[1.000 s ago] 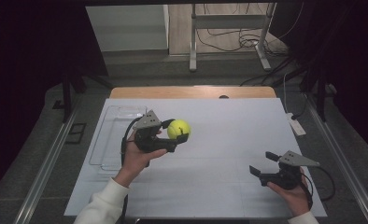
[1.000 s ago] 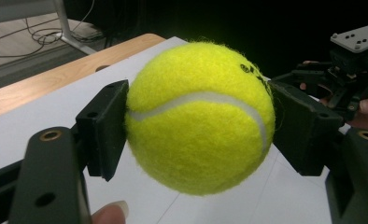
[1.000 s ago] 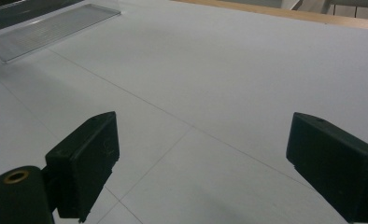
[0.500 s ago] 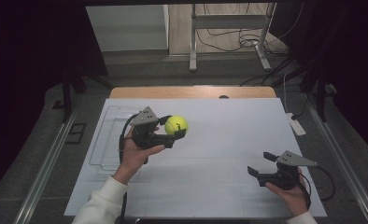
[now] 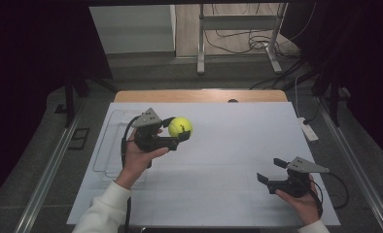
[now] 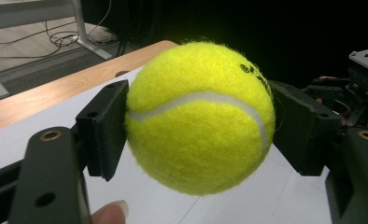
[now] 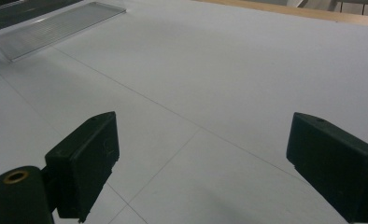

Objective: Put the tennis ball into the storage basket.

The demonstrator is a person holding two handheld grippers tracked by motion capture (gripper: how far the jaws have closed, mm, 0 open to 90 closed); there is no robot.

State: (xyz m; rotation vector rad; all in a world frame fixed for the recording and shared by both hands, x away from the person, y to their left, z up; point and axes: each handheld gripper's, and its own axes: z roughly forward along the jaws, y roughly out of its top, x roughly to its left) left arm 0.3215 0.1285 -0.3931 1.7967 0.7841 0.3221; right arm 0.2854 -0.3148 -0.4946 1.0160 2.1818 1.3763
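A yellow tennis ball (image 5: 181,125) is held above the white mat, left of centre, with my left gripper (image 5: 179,131) shut on it. In the left gripper view the ball (image 6: 198,116) sits squeezed between the two black pads (image 6: 105,126), one on each side, and a fingertip shows at the bottom edge. My right gripper (image 5: 270,170) rests low at the front right of the mat, jaws open. In the right gripper view its pads (image 7: 86,163) stand wide apart over bare mat, nothing between them.
A clear plastic tray (image 5: 113,127) lies on the mat's left side, just behind the left hand; it appears far off in the right gripper view (image 7: 56,25). The white mat (image 5: 238,136) covers a wooden table (image 5: 199,95). A small white device (image 5: 308,131) sits at the right edge.
The left gripper has drifted slightly left and away from the person, still carrying the ball. The right gripper has stayed where it was.
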